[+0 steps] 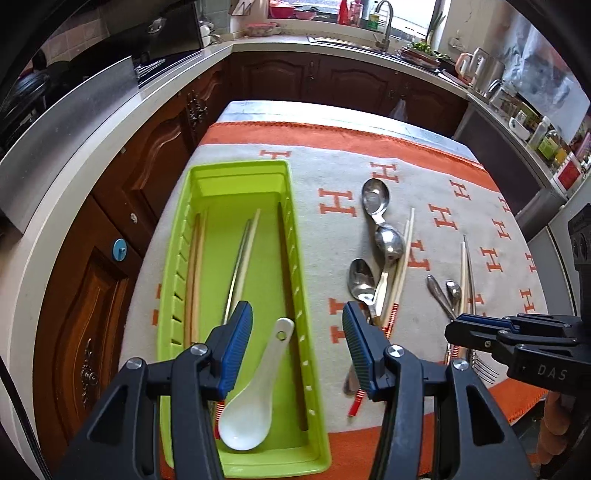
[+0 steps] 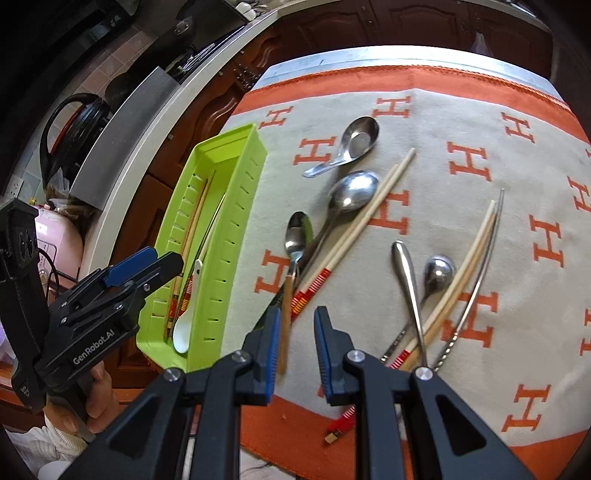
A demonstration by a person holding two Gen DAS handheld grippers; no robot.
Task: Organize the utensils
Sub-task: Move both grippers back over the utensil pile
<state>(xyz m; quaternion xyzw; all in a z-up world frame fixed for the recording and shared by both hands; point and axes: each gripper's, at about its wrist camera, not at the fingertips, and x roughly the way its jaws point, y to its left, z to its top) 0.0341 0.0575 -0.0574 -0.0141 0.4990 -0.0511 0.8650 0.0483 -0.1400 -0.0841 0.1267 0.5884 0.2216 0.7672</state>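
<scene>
A lime-green utensil tray lies on the left of the blanket. It holds a white ceramic spoon and chopsticks. My left gripper hovers open and empty over the tray's near end; it also shows in the right wrist view. My right gripper is open and empty above the blanket's near edge, by a wooden-handled spoon. Loose metal spoons and chopstick pairs lie on the blanket.
The table carries a grey blanket with orange H letters. Brown kitchen cabinets and a white counter run along the left and far side. A sink with tap is at the back. A fork lies near the front edge.
</scene>
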